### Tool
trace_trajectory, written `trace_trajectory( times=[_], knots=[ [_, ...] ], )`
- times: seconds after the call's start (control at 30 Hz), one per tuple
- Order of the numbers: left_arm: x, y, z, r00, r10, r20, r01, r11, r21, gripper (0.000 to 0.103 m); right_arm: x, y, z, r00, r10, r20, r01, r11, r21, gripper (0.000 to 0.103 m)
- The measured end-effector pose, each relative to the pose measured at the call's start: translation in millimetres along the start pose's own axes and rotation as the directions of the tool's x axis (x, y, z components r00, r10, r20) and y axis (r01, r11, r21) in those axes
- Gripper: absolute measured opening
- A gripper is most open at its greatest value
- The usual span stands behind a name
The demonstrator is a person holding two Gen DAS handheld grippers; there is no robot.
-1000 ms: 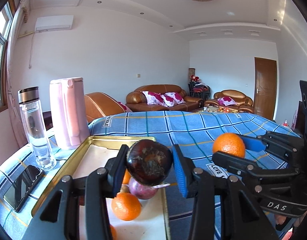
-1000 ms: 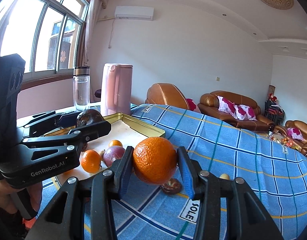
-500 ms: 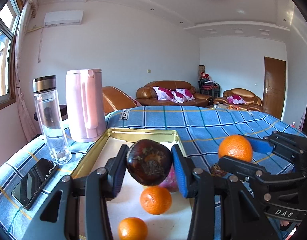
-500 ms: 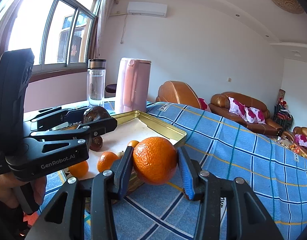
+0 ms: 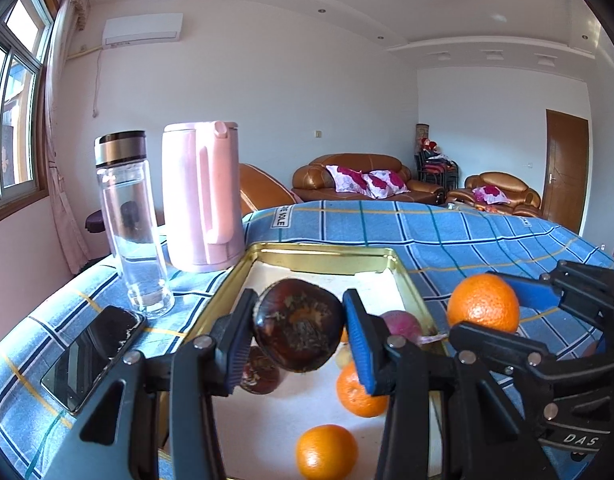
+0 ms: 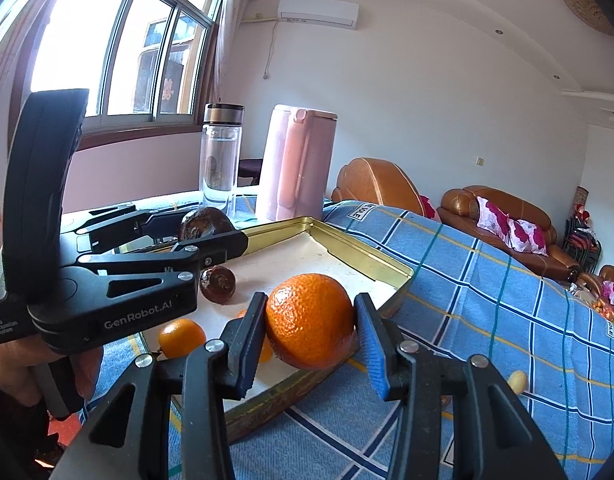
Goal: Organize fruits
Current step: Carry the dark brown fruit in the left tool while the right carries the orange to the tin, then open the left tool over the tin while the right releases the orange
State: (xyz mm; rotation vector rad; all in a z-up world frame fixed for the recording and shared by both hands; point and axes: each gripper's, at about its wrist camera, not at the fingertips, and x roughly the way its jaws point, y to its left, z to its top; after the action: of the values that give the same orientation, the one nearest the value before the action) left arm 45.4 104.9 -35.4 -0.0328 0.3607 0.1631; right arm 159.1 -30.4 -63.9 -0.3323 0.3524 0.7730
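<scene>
Plainly, the "GenRobot.AI" left gripper point(image 6: 203, 236) clamps a dark fruit point(image 5: 298, 325), the right gripper point(image 6: 310, 330) an orange point(image 6: 309, 320)

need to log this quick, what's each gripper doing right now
left gripper: shut on the dark fruit
right gripper: shut on the orange

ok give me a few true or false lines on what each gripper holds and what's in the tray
1. The left gripper holds a dark brown fruit. True.
2. The right gripper is empty. False: it is shut on an orange.
3. The gold tray has oranges in it. True.
4. The pink kettle stands inside the tray. False: it stands on the cloth beside it.
5. The phone lies near the clear bottle. True.
</scene>
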Motion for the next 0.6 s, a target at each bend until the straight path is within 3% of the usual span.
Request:
trace_trajectory(
  times=[0.6],
  knots=[
    [15.6,28.0,-15.2,0.995,0.057,-0.088,-0.059,0.998,-0.016,0.045,20.8,30.6,-5.8,0.996,0.067,-0.058,-0.07,0.996,-0.052,0.046]
  ],
)
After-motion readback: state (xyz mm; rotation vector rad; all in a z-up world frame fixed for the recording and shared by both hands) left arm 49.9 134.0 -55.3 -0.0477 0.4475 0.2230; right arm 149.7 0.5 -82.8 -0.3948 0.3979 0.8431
